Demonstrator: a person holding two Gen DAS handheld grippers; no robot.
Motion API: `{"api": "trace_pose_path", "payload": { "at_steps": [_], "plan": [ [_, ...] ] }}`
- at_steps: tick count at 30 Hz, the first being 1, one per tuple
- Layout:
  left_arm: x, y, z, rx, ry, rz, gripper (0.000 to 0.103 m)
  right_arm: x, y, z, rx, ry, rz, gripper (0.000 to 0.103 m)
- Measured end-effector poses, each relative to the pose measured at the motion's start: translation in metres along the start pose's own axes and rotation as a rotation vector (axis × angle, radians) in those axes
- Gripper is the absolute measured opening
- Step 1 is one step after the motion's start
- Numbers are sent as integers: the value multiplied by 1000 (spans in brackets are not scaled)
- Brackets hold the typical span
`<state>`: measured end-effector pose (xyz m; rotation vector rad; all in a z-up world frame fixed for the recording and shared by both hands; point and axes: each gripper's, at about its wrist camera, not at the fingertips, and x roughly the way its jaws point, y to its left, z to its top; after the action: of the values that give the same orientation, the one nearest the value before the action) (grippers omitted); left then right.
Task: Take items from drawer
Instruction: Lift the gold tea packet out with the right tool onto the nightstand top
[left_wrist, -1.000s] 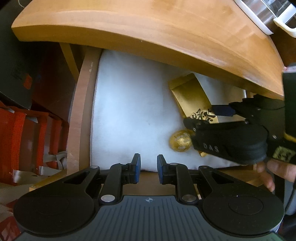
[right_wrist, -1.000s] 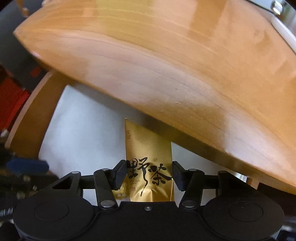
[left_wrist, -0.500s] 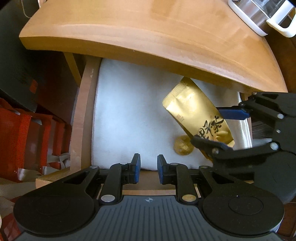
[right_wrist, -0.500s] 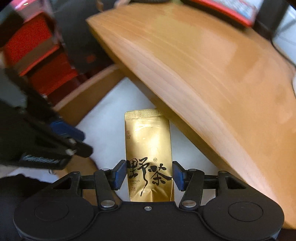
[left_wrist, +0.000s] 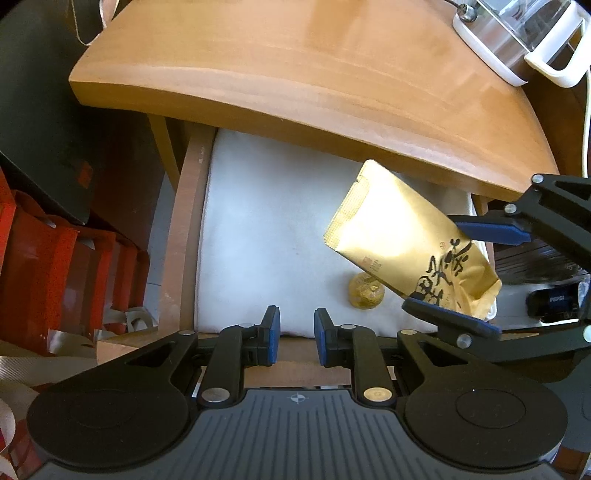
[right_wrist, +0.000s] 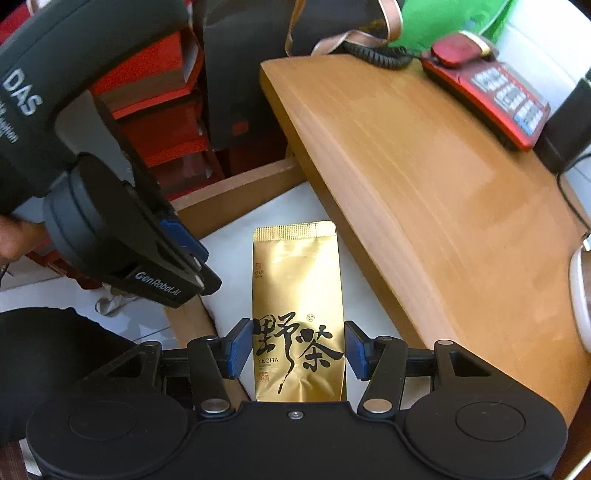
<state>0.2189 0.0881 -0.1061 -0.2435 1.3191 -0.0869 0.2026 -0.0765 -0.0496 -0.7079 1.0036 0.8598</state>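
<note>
Gold tea pouch (right_wrist: 298, 314) is clamped between both pads of the right gripper (right_wrist: 298, 349), above the white-lined drawer (left_wrist: 258, 236). Left gripper (left_wrist: 295, 338) holds nothing, jaws narrowly apart. 1 gold ball (left_wrist: 364, 295) lies in the drawer.

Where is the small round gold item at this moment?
In the left wrist view, the small round gold item lies on the white liner of the open drawer, near its front right, partly hidden below the gold tea pouch held by the right gripper.
</note>
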Motion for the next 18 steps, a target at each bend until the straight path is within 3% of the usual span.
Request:
{"api": "trace_pose_path", "payload": {
  "at_steps": [9, 18],
  "plan": [
    [-6, -6, 4, 10, -12, -2, 21, -14, -25, 3, 102, -86, -49, 50],
    [7, -24, 13, 63, 6, 13, 21, -11, -74, 10, 307, -170, -160, 50]
  ]
}}
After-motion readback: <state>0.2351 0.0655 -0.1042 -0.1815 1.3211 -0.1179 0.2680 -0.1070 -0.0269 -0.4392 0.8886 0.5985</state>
